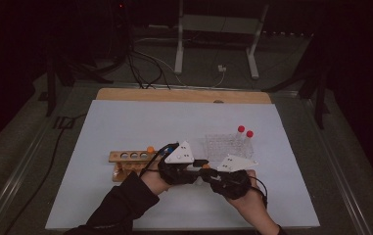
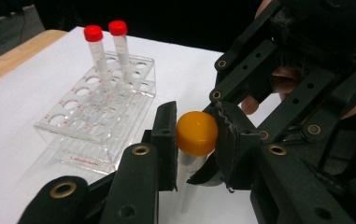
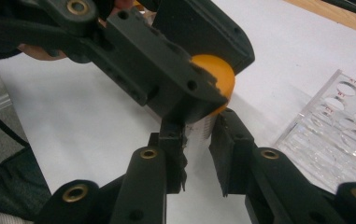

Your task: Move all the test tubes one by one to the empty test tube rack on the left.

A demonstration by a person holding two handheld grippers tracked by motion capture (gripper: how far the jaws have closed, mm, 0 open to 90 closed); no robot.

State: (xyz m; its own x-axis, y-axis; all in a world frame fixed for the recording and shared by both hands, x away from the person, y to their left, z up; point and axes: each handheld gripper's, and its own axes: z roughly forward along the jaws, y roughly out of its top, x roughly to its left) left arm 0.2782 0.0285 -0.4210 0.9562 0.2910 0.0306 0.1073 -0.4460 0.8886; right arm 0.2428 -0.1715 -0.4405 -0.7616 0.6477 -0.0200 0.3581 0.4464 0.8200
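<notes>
Together, the left gripper clenched on the orange cap and the right gripper clamped on the tube body hold one test tube just above the white table, near the clear rack with two red-capped tubes

High view: fixed overhead, facing forward and down across the whole bench. Both gripper views sit low and close, looking along their own jaws. All three share the clear rack and orange-capped tube.
</notes>
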